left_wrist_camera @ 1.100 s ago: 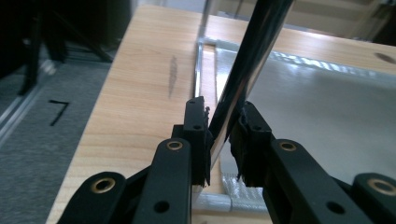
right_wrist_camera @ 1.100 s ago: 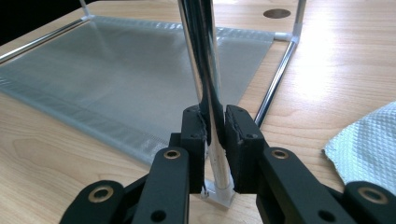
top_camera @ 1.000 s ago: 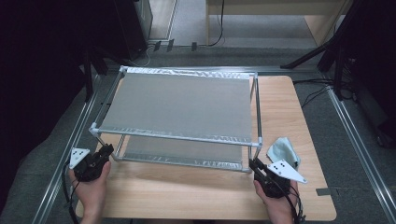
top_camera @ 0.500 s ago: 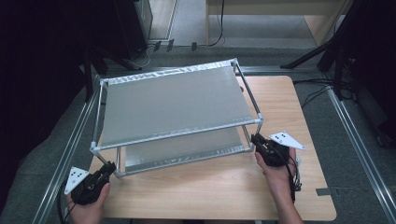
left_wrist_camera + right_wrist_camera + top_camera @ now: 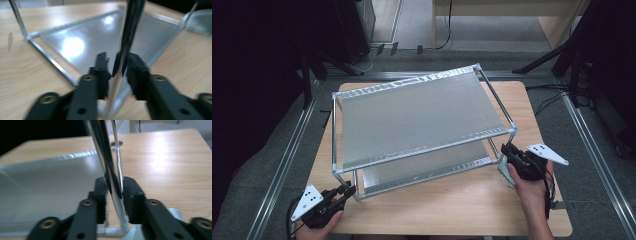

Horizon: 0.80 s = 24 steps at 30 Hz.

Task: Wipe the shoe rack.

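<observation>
both grippers, left gripper (image 5: pixel 346 189) & right gripper (image 5: pixel 508 151), clenched on rack (image 5: pixel 412 117) legs, rack skewed on table (image 5: pixel 452 210)

Ahead of the left gripper (image 5: pixel 343 192) the rack's (image 5: pixel 412 120) upright post (image 5: pixel 122 62) fills the jaw gap; bare table (image 5: pixel 452 210) lies open to its right. Behind the right gripper (image 5: pixel 508 154) a cloth (image 5: pixel 175 215) crowds the tabletop

Lab: wooden table (image 5: pixel 452 210), metal floor rails (image 5: pixel 287 160), cables (image 5: pixel 447 30), dark surroundings.
</observation>
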Available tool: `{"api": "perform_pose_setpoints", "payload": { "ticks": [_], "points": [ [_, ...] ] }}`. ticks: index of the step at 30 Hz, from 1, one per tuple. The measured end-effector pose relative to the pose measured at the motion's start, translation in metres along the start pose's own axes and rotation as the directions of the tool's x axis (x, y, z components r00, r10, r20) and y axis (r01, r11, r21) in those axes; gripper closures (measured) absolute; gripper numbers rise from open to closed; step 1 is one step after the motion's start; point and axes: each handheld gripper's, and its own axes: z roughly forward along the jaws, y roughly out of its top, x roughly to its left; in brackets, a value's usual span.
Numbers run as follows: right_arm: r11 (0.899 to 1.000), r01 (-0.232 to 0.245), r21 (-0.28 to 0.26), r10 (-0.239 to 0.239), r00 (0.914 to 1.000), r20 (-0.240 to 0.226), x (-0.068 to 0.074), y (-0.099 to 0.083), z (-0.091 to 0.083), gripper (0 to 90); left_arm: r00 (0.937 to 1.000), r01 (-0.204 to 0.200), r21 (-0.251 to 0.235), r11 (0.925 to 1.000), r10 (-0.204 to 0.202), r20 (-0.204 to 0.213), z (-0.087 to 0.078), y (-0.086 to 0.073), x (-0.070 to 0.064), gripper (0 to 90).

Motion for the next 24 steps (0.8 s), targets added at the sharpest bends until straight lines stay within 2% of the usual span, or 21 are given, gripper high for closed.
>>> {"api": "perform_pose_setpoints", "payload": {
  "ticks": [2,3,4,6,8,11,13,14,17,18,20,21,24],
  "points": [
    [0.999,0.021,-0.034,-0.02,0.9992,0.034,0.0,0.006,-0.014,49.8,0.9999,-0.015,0.002,0.9999,0.015,-0.007,0.0,0.002,-0.001,68.7],
    [0.998,0.029,-0.054,-0.027,0.9987,0.043,-0.002,0.009,-0.021,46.7,0.9996,-0.027,0.005,0.9996,0.027,-0.011,0.001,0.001,-0.003,74.6],
    [0.997,0.032,-0.074,-0.029,0.9983,0.051,-0.004,0.011,-0.029,44.8,0.999,-0.043,0.01,0.999,0.043,-0.015,0.002,0.001,-0.004,76.4],
    [0.994,0.034,-0.105,-0.027,0.9974,0.066,-0.012,0.013,-0.042,43.3,0.9987,-0.05,0.006,0.9987,0.05,0.006,0.002,0.002,-0.004,78.5],
    [0.995,0.006,-0.104,0.003,0.9962,0.087,-0.025,0.012,-0.05,40.0,0.9985,-0.053,0.005,0.9986,0.053,0.01,0.003,0.002,-0.006,78.5],
    [0.994,-0.057,-0.092,0.07,0.9871,0.144,-0.044,0.004,-0.055,40.7,0.9979,-0.056,0.011,0.9984,0.055,0.033,0.006,0.003,-0.008,78.2],
    [0.994,-0.085,-0.071,0.095,0.9846,0.147,-0.051,-0.002,-0.054,42.6,0.9972,-0.057,0.014,0.9983,0.057,0.048,0.007,0.003,-0.008,78.2],
    [0.995,-0.08,-0.066,0.089,0.9873,0.132,-0.05,-0.003,-0.052,43.9,0.9973,-0.054,0.014,0.9984,0.054,0.051,0.008,0.003,-0.009,77.9],
    [0.999,-0.029,-0.046,0.032,0.9977,0.06,-0.038,-0.002,-0.042,44.3,0.9987,-0.027,0.01,0.9996,0.027,0.043,0.01,0.002,-0.008,72.8],
    [0.999,-0.001,-0.041,0.003,0.9989,0.048,-0.032,-0.002,-0.036,41.4,0.9991,-0.021,0.011,0.9997,0.021,0.036,0.01,0.002,-0.008,70.9],
    [0.999,0.032,-0.027,-0.03,0.9981,0.054,-0.022,-0.002,-0.024,40.6,0.999,-0.025,0.008,0.9997,0.025,0.038,0.011,0.001,-0.009,71.9],
    [0.999,0.031,-0.018,-0.03,0.9983,0.05,-0.019,-0.002,-0.017,42.0,0.9988,-0.035,0.012,0.9993,0.035,0.034,0.011,0.001,-0.011,73.8],
    [0.999,0.035,0.009,-0.036,0.9979,0.054,-0.01,-0.003,0.004,52.7,0.9985,-0.05,0.019,0.9985,0.05,0.024,0.011,0.001,-0.013,77.8]
  ]
}}
